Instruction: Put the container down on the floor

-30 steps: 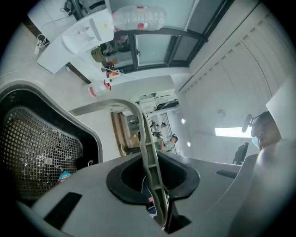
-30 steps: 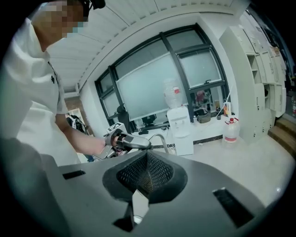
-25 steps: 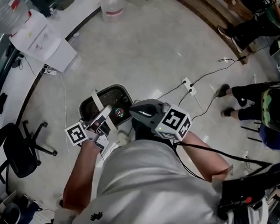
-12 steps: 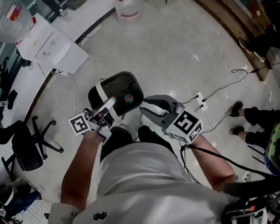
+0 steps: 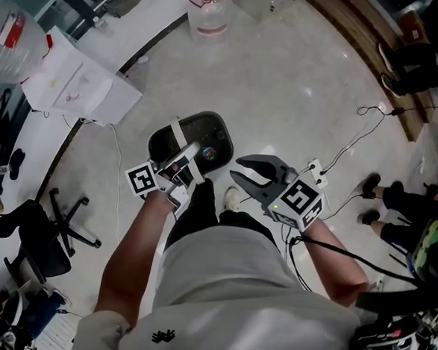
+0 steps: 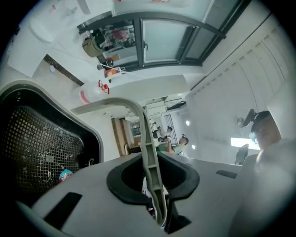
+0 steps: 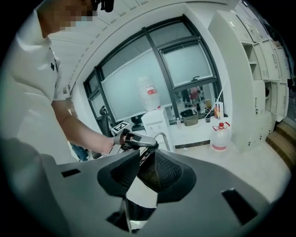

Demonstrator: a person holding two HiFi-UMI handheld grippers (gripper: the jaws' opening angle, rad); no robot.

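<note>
A black mesh container (image 5: pixel 196 134) with a pale strap handle (image 5: pixel 179 139) hangs in front of the person's legs, over the grey floor. My left gripper (image 5: pixel 184 160) is shut on that handle. In the left gripper view the handle strip (image 6: pixel 149 157) runs upright between the jaws of the left gripper (image 6: pixel 152 178), with the container's mesh wall (image 6: pixel 37 148) to the left. A small colourful item (image 5: pixel 209 152) lies inside. My right gripper (image 5: pixel 255 173) stands open to the container's right, holding nothing. In the right gripper view, the right gripper (image 7: pixel 148 172) looks toward the container (image 7: pixel 163 172).
A water jug (image 5: pixel 209 13) stands at the far wall beside a white paper-covered box (image 5: pixel 82 85). An office chair (image 5: pixel 44 232) is at the left. A power strip with cables (image 5: pixel 315 167) and another person's feet (image 5: pixel 369 187) lie to the right, past a wooden step (image 5: pixel 365 57).
The view has shifted as the person moves. The container, still hanging from my left gripper, has moved a little further out from the body. The right gripper has drifted right.
</note>
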